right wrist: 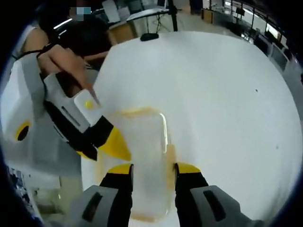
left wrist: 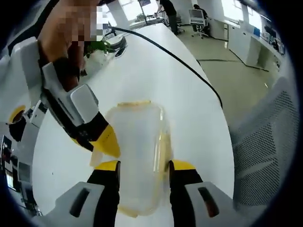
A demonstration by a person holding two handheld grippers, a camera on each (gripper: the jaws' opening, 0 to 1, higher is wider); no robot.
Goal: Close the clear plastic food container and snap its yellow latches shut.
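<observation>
The clear plastic container (left wrist: 139,142) lies flat on the white table (left wrist: 199,123) with its lid on and pale yellow latches along its edges. My left gripper (left wrist: 145,165) is open, and its yellow-tipped jaws stand apart at the container's two long sides. A yellow fingertip (left wrist: 106,142) of the right gripper comes in from the left and touches the container's left edge. In the right gripper view the same container (right wrist: 147,151) sits between the spread jaws of my right gripper (right wrist: 154,169), also open. The left gripper's yellow fingertip (right wrist: 116,144) rests at its left edge, held by a hand (right wrist: 64,59).
A black cable (left wrist: 189,66) runs across the table past the container. A grey mesh chair (left wrist: 270,151) stands beyond the table's right edge. A green plant (left wrist: 97,46) and a dark object (right wrist: 149,36) sit at the far end. White tabletop (right wrist: 227,104) spreads to the right.
</observation>
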